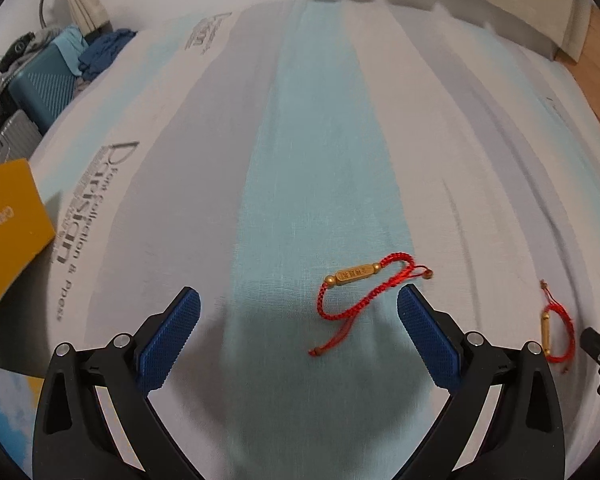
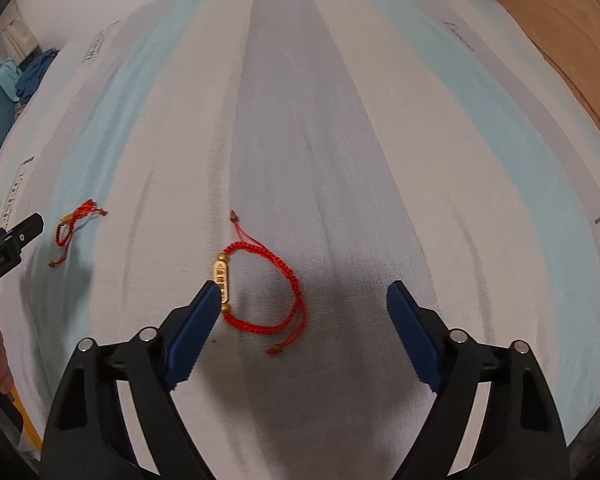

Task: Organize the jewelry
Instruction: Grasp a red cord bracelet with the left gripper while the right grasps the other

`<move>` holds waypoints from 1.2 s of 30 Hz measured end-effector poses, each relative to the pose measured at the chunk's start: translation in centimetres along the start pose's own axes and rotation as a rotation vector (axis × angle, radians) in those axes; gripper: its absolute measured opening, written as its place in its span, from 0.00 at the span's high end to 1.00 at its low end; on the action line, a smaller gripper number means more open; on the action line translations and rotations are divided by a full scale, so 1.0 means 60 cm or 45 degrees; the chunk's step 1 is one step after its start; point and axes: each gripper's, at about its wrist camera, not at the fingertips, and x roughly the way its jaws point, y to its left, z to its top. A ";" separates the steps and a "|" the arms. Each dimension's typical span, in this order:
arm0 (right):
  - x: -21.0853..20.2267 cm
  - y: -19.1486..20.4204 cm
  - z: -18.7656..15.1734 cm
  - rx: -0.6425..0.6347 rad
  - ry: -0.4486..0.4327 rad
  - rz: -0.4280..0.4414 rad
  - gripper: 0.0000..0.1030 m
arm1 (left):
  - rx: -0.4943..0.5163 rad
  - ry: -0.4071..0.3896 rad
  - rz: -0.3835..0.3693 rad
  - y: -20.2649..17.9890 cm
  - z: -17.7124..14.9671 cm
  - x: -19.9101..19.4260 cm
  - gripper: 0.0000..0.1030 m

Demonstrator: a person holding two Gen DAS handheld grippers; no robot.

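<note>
Right gripper [image 2: 300, 300], jaws wide apart, hovers over a red bracelet [image 2: 260, 288] on the striped bed [image 2: 380, 140].

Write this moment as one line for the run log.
left gripper: open, empty | right gripper: open, empty | two red bracelets lie apart on striped bedsheet | none grasped

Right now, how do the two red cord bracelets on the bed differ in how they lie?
The red cord bracelet near the left claw lies on the turquoise stripe, gold bar crosswise to that claw. The red cord bracelet near the right claw lies on the grey stripe, gold bar pointing away, beside that claw's left fingertip; contact is unclear. Both have gold bar beads and knotted tails on the striped bed sheet.
</note>
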 end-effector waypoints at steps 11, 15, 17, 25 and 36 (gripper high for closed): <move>0.035 0.007 0.002 0.017 0.040 0.005 0.38 | 0.011 0.055 0.039 0.003 -0.001 0.075 0.08; 0.050 -0.003 0.003 0.037 0.071 0.025 0.47 | 0.009 0.063 0.042 0.005 -0.003 0.089 0.08; 0.056 -0.004 0.004 0.050 0.077 0.032 0.48 | 0.005 0.066 0.041 0.006 -0.004 0.094 0.09; 0.063 0.006 0.004 0.047 0.069 0.004 0.59 | -0.004 0.078 0.010 0.009 -0.009 0.102 0.23; 0.059 0.012 0.004 0.024 0.075 -0.003 0.93 | 0.036 0.081 -0.044 0.001 -0.009 0.101 0.63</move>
